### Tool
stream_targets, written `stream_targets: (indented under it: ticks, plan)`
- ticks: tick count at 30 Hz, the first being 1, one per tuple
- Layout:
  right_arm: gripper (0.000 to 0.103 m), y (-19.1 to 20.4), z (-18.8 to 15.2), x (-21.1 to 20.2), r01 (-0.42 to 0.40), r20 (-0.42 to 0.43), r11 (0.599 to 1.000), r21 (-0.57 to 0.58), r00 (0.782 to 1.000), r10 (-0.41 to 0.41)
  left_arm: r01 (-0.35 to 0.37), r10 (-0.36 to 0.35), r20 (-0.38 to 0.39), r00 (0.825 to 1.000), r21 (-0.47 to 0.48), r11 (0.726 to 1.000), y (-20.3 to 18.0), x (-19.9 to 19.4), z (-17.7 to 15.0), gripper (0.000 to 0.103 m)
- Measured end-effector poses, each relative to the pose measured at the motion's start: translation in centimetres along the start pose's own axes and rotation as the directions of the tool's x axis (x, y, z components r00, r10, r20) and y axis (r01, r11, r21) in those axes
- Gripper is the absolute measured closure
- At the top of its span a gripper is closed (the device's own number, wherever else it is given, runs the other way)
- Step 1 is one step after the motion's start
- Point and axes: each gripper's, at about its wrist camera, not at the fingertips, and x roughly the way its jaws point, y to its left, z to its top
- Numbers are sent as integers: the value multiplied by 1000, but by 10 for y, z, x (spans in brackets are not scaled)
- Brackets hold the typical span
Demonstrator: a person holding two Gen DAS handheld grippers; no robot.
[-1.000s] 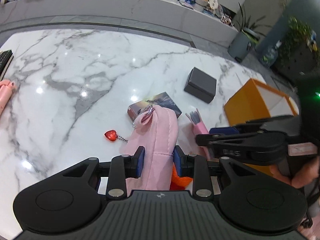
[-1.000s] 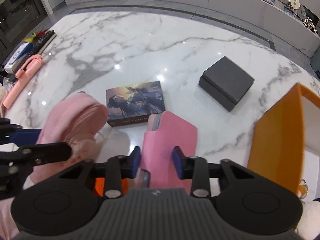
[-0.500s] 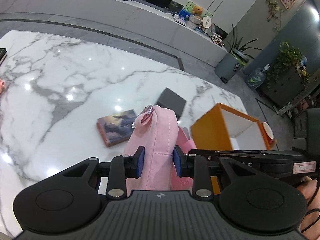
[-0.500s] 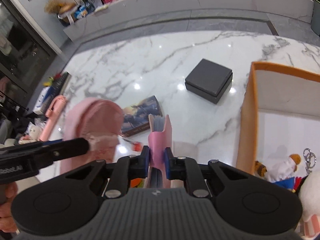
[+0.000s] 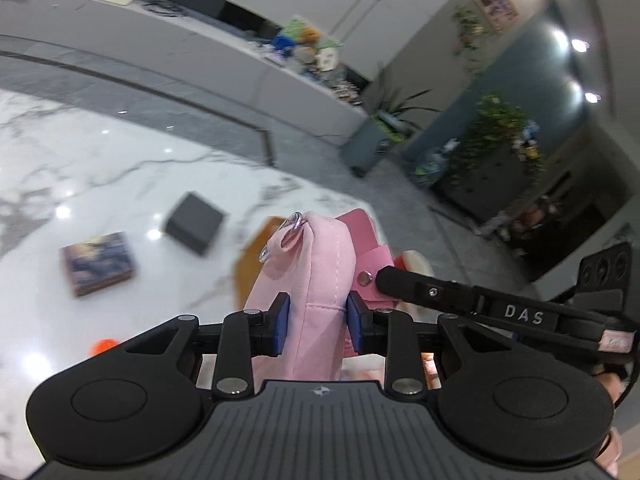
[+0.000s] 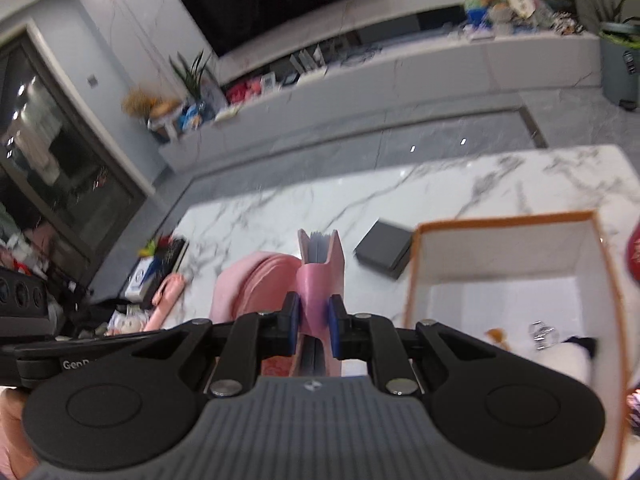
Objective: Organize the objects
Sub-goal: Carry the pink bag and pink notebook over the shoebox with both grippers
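My left gripper (image 5: 316, 320) is shut on a pink plush pouch (image 5: 316, 264) with a metal ring (image 5: 289, 231) at its far end, held up above the marble table (image 5: 100, 168). My right gripper (image 6: 314, 322) is shut on a pink notebook case (image 6: 322, 276), held on edge with its pages showing at the top. The two held things hang side by side, the pouch (image 6: 256, 284) to the left of the case. The orange box (image 6: 504, 220) with a white inside stands just right of the case, and the pouch hides most of it in the left wrist view.
A dark grey box (image 6: 384, 248) and a picture-covered box (image 5: 98, 262) lie on the table, with a small orange thing (image 5: 105, 346) nearer me. A plush toy and a keyring (image 6: 540, 332) lie inside the orange box. A pink stick (image 6: 168, 292) and clutter sit at the table's left edge.
The right jaws closed on the pink case. Both grippers then rose off the table with their things and swung right toward the orange box. The orange thing stayed on the table.
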Motion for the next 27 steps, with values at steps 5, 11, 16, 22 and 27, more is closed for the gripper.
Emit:
stream_targets:
  ticks: [5,11,16,22,27]
  plan:
    - [87,-35,-4,-38,50,58,997,54,997,-53,41,-41,-41,998,0,999,-34,43,-11,69]
    - [87,-91,-27,-42,60,26,980,191,997,-66,-16,18,-122,992,17,1000,-44,92,-22,70]
    - [87,-118,-39,-19,11,-7,961,276,1000,-9,-77,82,-159,984,42,996,-40,107,-25,70]
    - [87,-132,-47,16,-36,-56,949,313,997,56,-145,161,-201,966,91,985,-43,119,-28,70]
    - [87,-145,-51,30,-53,-92,941,333,992,89,-172,199,-239,950,130,976,-42,128,-32,70]
